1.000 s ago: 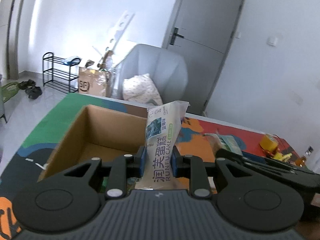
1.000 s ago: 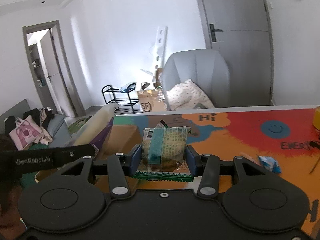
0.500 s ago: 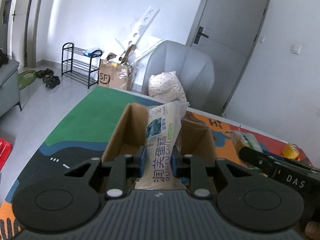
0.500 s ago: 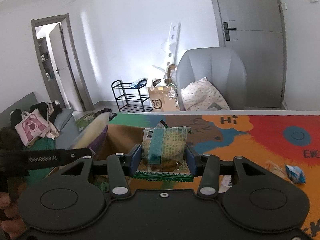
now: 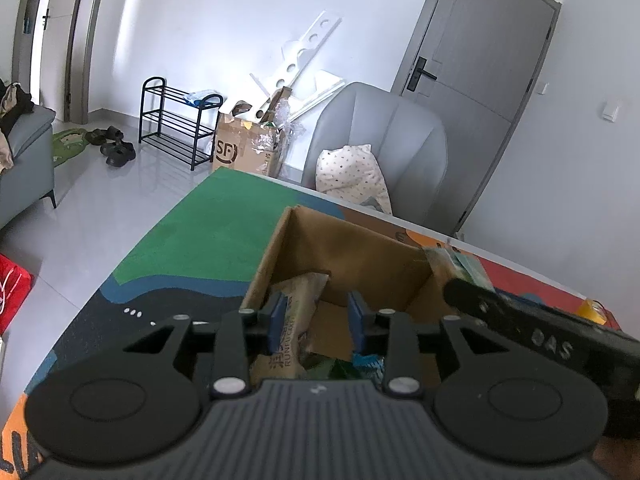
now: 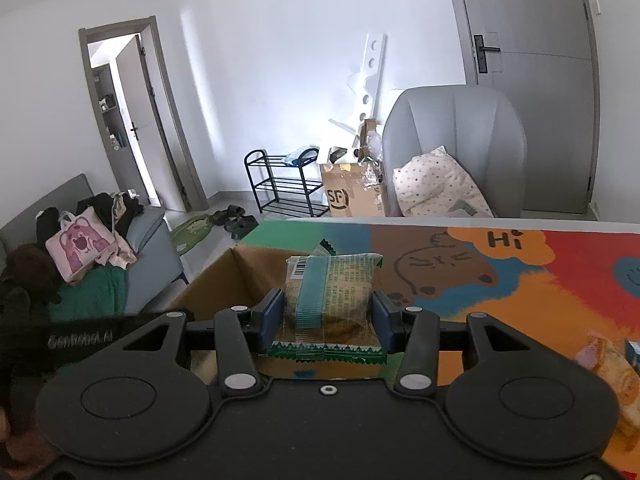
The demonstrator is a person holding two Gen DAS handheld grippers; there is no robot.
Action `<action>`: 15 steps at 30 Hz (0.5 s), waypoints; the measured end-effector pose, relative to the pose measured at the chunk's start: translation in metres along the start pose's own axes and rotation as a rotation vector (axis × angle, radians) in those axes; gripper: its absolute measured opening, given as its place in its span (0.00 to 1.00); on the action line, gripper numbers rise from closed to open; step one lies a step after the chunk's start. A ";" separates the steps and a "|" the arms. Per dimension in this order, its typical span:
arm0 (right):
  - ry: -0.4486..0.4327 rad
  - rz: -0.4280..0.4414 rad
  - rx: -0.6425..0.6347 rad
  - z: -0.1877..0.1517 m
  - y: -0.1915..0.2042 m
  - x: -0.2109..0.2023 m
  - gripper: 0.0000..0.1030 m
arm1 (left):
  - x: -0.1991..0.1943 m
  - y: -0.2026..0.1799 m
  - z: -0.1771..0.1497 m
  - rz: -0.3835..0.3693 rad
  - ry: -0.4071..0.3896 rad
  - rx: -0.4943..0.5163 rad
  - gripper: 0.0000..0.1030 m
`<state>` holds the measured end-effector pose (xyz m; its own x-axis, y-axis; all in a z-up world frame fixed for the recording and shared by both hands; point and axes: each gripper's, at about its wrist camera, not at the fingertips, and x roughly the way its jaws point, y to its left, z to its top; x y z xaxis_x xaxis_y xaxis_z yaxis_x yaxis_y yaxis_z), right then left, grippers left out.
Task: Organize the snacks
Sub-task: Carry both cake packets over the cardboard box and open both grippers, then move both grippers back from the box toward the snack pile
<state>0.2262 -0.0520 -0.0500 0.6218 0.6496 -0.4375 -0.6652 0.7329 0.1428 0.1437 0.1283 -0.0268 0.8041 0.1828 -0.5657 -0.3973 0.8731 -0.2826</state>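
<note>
"RUNFU CAKE" packet (image 5: 296, 332) slips between left gripper's (image 5: 316, 320) opening jaws; right gripper (image 6: 326, 322) clamps barcoded snack (image 6: 332, 296)

A grey armchair (image 6: 456, 140) stands at twelve o'clock beyond the table, a dotted pillow (image 6: 436, 184) on its seat. At eleven o'clock sits an SF carton (image 6: 346, 196) just beside a black shoe rack (image 6: 284, 184), dark sandals (image 6: 236, 216) on the floor near it. At nine o'clock a grey sofa (image 6: 140, 248) bears a pink tote (image 6: 80, 244).
</note>
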 end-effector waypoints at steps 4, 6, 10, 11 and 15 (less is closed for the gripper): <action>-0.032 0.009 -0.008 0.002 0.005 -0.001 0.55 | 0.001 -0.001 0.001 -0.004 -0.005 -0.006 0.50; -0.036 -0.006 -0.004 0.002 0.002 -0.005 0.55 | 0.000 -0.002 0.000 -0.008 -0.003 -0.007 0.55; -0.029 -0.023 0.015 -0.001 -0.008 -0.016 0.55 | -0.001 -0.007 -0.003 -0.020 0.000 -0.005 0.69; -0.027 -0.030 0.022 -0.002 -0.011 -0.018 0.56 | -0.002 -0.009 -0.004 -0.021 -0.001 -0.005 0.72; -0.016 -0.044 0.043 -0.005 -0.023 -0.029 0.56 | -0.002 -0.018 -0.008 -0.026 -0.001 0.007 0.79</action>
<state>0.2217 -0.0886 -0.0453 0.6570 0.6194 -0.4298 -0.6187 0.7687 0.1620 0.1460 0.1086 -0.0271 0.8148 0.1606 -0.5571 -0.3730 0.8808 -0.2917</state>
